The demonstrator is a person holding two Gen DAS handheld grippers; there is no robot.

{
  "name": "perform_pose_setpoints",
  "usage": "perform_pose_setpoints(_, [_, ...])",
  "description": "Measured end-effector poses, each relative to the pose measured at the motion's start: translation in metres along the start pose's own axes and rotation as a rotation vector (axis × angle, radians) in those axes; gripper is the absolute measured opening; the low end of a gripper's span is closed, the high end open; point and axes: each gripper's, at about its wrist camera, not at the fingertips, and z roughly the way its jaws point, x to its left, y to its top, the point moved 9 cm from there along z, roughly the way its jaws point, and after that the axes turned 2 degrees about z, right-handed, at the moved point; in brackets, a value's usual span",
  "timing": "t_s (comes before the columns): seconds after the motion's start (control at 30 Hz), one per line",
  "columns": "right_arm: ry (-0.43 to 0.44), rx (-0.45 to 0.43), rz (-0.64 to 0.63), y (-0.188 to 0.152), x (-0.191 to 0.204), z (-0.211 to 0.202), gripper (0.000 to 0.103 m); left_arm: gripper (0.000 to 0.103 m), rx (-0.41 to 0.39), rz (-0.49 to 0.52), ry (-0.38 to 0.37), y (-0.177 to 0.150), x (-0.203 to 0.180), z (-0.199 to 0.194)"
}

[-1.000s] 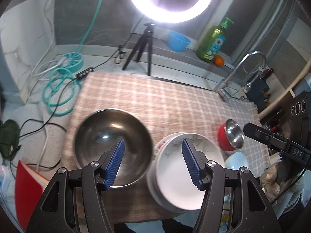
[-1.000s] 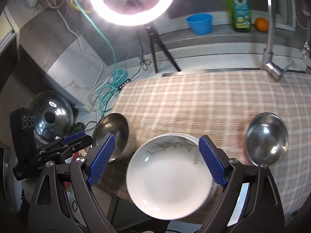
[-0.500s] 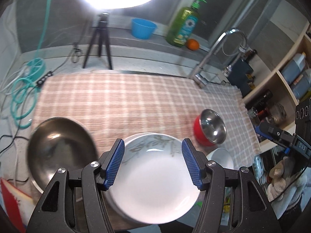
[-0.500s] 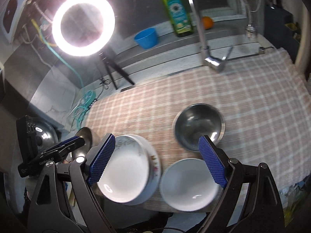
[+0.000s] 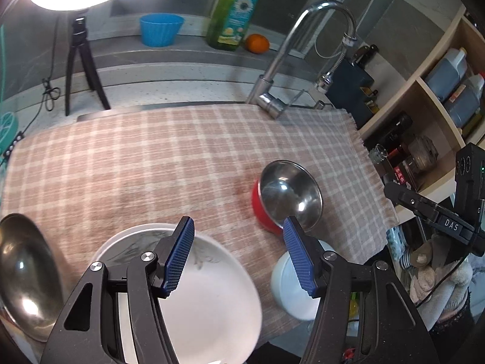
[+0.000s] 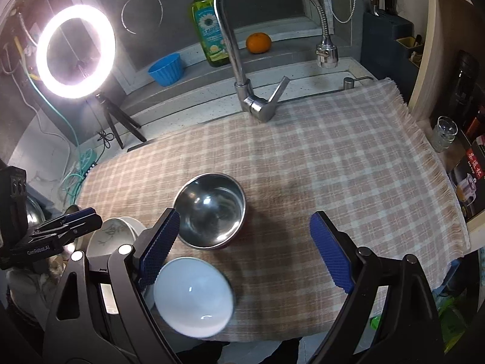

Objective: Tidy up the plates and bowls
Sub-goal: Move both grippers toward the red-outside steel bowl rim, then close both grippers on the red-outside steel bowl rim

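Note:
In the left wrist view, white plates (image 5: 209,297) with a leaf print lie stacked at the cloth's near edge, under my open, empty left gripper (image 5: 238,254). A large steel bowl (image 5: 24,270) sits at the left. A red bowl with steel inside (image 5: 288,195) stands to the right, and a small white bowl (image 5: 291,291) lies near it. In the right wrist view, my open, empty right gripper (image 6: 242,248) hovers above the white bowl (image 6: 194,294) and the steel-lined bowl (image 6: 210,210). The plates (image 6: 112,236) show at its left.
A checked cloth (image 5: 151,157) covers the counter. A tap (image 6: 242,60) rises behind it. A ring light on a tripod (image 6: 75,51), a blue cup (image 6: 166,68), a green soap bottle (image 6: 209,30) and an orange (image 6: 258,42) stand at the back. Shelves with bottles (image 5: 448,91) are at the right.
Both grippers have swung to the right. The large steel bowl slid to the left edge of the left view; the red bowl and white bowl came into the middle of the right view.

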Motion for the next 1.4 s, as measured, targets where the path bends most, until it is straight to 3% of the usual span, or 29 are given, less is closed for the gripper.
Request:
perform_pose_setpoints(0.33, [0.013,0.054,-0.034,0.001,-0.010,0.033,0.089,0.061,0.057,0.006,0.000,0.004,-0.022,0.048])
perform_pose_setpoints(0.57, [0.045,0.123,-0.051,-0.002,-0.009,0.061,0.081,0.055,0.102,-0.034,0.002,0.002,-0.019,0.077])
perform_pose_setpoints(0.67, [0.067,0.165,-0.052,-0.005,-0.008,0.074,0.068,0.046,0.121,-0.044,-0.007,0.001,-0.020,0.085])
perform_pose_setpoints(0.8, [0.095,0.217,-0.031,-0.011,-0.008,0.093,0.063,0.036,0.140,-0.058,-0.015,-0.001,-0.019,0.095])
perform_pose_setpoints(0.87, [0.119,0.244,-0.010,-0.014,-0.009,0.101,0.049,0.031,0.146,-0.065,-0.023,-0.001,-0.019,0.098])
perform_pose_setpoints(1.03, [0.142,0.285,0.022,-0.022,-0.010,0.112,0.036,0.021,0.152,-0.063,-0.030,-0.002,-0.021,0.101])
perform_pose_setpoints(1.27, [0.157,0.308,0.029,-0.028,-0.006,0.119,0.017,0.014,0.153,-0.052,-0.034,0.000,-0.022,0.104])
perform_pose_setpoints(1.4, [0.152,0.312,0.025,-0.029,-0.001,0.122,0.014,0.014,0.152,-0.039,-0.030,0.001,-0.024,0.105])
